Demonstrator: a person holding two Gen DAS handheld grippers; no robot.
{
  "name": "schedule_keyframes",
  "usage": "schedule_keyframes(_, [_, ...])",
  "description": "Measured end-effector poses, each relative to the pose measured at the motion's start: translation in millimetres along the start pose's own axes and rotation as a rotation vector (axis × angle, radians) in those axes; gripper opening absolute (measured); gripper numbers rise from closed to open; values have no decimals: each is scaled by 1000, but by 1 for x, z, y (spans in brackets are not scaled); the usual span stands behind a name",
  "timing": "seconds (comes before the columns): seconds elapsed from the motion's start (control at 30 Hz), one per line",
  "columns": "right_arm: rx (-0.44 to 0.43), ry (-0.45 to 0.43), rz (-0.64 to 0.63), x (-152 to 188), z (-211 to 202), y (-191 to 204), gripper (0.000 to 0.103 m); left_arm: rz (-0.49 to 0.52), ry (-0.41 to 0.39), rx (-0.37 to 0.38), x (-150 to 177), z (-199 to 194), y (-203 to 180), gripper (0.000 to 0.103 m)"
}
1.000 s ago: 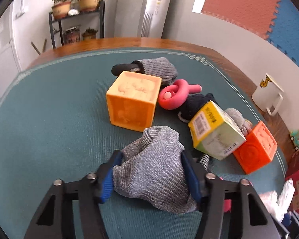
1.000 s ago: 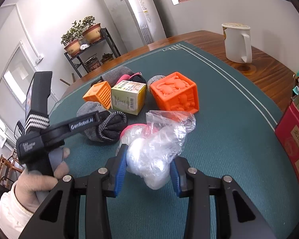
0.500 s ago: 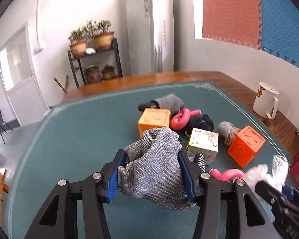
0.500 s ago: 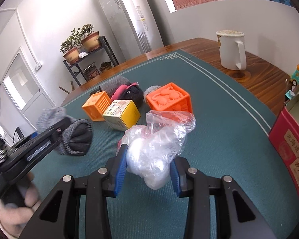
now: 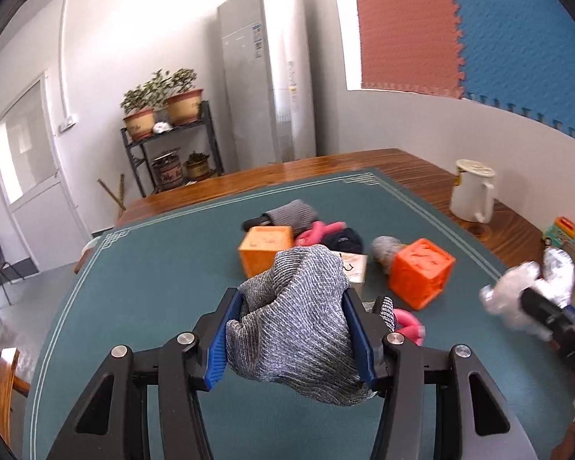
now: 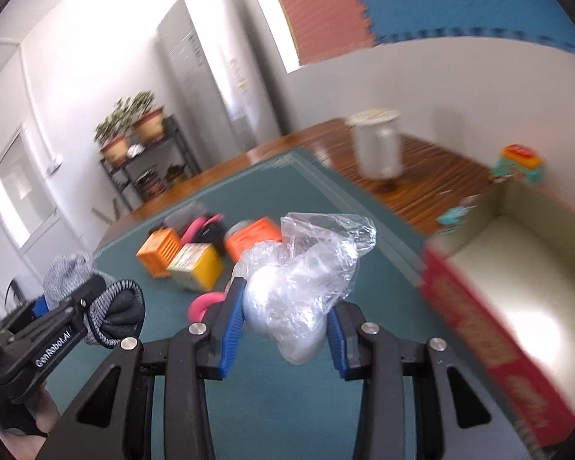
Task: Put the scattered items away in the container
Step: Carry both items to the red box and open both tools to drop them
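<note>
— Grippers, what have they got?
— The left gripper (image 5: 293, 335) pinches a grey knitted sock (image 5: 299, 314) between its blue pads, above the green mat (image 5: 142, 287). The right gripper (image 6: 285, 324) is clamped on a crumpled clear plastic bag (image 6: 306, 280).
— And the container?
— An open red box (image 6: 517, 299), just right of the bag (blurred). Orange blocks (image 5: 419, 272), a yellow carton (image 6: 195, 266) and a pink ring (image 5: 410, 324) lie on the mat.
</note>
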State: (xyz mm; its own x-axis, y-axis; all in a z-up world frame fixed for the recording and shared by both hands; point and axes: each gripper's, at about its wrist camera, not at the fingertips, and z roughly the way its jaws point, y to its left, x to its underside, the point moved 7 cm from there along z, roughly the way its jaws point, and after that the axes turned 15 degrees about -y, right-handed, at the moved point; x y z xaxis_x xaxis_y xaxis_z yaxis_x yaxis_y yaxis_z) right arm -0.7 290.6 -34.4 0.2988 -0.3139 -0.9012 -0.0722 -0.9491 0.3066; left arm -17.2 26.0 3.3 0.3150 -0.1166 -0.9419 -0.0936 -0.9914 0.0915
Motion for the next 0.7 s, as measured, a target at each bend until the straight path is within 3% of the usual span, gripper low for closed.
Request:
schedule_keyframes(0.3, [230,-106,40,-28,-55,-113,43,68,-21,125,-6,-6,-80,55])
schedule_keyframes(0.5, [306,-108,52,-29,-64,-153,45,108,-31,191,-11,-15,-121,55])
schedule_keyframes(0.7, [332,-109,59,-27,-67,-176,66,135,-29,246,-16,-16,-156,55])
